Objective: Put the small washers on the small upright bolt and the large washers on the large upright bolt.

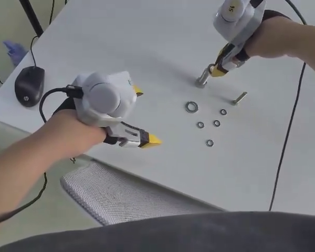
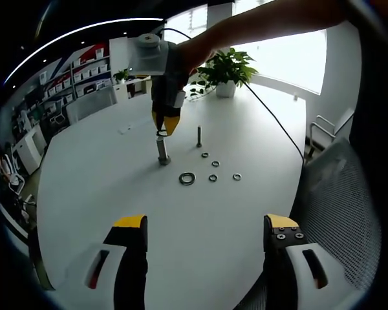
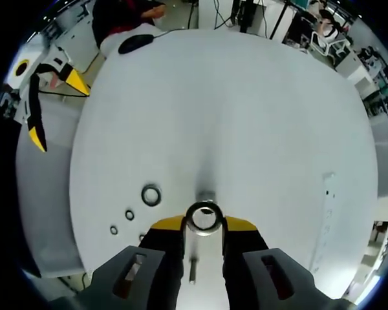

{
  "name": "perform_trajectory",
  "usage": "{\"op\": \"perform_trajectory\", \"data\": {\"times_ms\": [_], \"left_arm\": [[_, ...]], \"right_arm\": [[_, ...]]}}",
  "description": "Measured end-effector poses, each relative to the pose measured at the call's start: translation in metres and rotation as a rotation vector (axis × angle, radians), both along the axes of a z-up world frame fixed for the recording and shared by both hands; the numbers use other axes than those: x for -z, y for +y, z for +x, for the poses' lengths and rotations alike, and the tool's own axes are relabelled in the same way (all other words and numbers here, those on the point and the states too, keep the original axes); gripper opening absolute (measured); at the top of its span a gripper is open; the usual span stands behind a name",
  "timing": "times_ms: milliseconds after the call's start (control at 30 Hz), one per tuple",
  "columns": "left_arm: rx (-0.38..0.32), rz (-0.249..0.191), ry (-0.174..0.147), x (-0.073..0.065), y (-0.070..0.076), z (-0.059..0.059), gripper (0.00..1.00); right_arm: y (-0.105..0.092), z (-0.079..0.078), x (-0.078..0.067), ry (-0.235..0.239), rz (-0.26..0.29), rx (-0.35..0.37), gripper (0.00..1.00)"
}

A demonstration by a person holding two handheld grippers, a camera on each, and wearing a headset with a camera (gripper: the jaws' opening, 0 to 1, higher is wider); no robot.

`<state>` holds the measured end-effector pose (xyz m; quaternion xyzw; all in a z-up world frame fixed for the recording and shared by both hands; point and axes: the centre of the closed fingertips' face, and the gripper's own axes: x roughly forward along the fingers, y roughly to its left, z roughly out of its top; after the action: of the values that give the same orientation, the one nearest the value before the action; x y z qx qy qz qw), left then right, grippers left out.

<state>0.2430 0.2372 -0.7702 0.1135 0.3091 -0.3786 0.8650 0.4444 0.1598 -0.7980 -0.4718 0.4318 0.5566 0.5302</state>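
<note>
The right gripper (image 1: 218, 69) pinches a large washer (image 3: 189, 217) flat just above the large bolt (image 1: 202, 80), likely to line up its hole, while the left gripper (image 2: 205, 223) hangs wide open well away from that bolt.

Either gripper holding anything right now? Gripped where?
Right gripper pinches a large washer by its outer rim, over the large bolt. Left gripper is open and empty.

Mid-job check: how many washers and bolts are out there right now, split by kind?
Large washers: 2 (one loose on the table, one held in the right gripper)
Small washers: 4, all loose
Bolts: 2 (large bolt, small bolt)
Total: 8
</note>
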Motion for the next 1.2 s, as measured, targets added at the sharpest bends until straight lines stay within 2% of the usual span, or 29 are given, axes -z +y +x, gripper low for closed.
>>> {"op": "perform_trajectory", "data": {"times_ms": [400,800,867,1200], "left_arm": [[-0.003,0.006,0.01,0.002,0.006,0.001,0.72],[-0.002,0.001,0.015,0.006,0.004,0.003,0.71],[-0.001,0.0,0.017,0.007,0.003,0.003,0.71],[-0.007,-0.006,0.025,0.008,0.004,0.002,0.7]], "right_arm": [[0.004,0.004,0.013,0.003,-0.043,-0.025,0.22],[0.004,-0.004,0.024,0.012,-0.061,-0.048,0.22],[0.006,-0.002,0.034,0.007,-0.066,-0.058,0.22],[0.006,-0.001,0.053,-0.003,-0.066,-0.057,0.22]]}}
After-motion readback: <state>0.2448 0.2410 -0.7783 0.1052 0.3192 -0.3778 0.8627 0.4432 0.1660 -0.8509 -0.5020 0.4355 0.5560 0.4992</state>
